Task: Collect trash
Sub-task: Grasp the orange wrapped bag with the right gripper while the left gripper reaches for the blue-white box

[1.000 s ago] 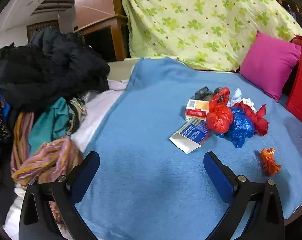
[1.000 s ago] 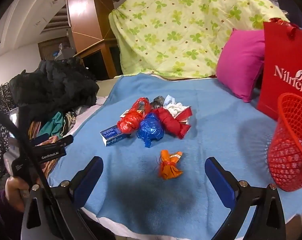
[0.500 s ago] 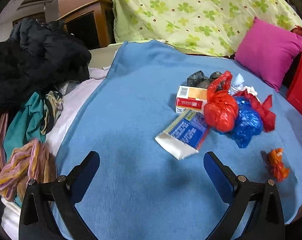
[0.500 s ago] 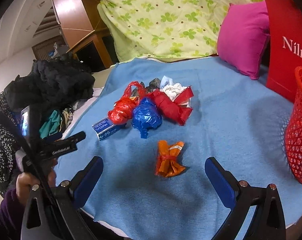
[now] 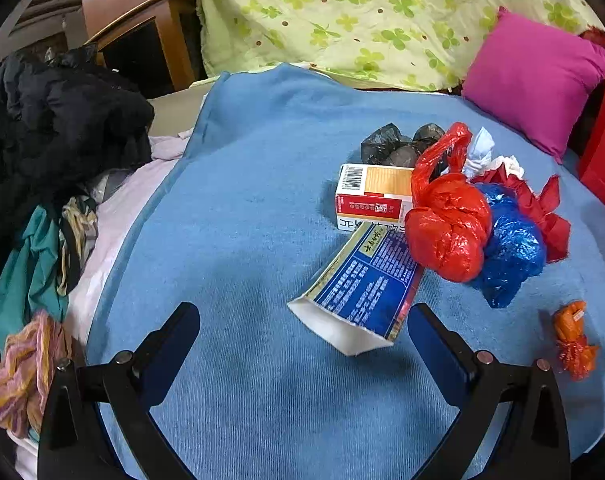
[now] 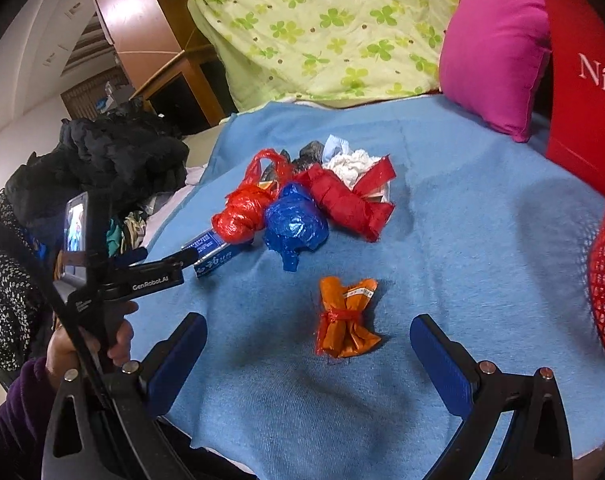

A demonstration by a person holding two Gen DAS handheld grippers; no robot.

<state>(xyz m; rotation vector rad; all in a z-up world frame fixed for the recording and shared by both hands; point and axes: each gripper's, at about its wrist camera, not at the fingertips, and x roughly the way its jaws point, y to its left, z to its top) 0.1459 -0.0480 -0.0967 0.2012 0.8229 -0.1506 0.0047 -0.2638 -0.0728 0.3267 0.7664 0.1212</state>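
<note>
Left wrist view: the left hand-held gripper, jaws spread and empty, has been brought nearer the blue-and-white carton; pickup seems imminent.

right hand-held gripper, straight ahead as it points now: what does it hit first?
Probably the orange wrapper bundle on the blue blanket; it lies between the open fingers of the right hand-held gripper, just ahead. Depth is uncertain.

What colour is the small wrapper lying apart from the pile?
Orange wrapper, tied with red string; clearest in the right wrist view.
</note>
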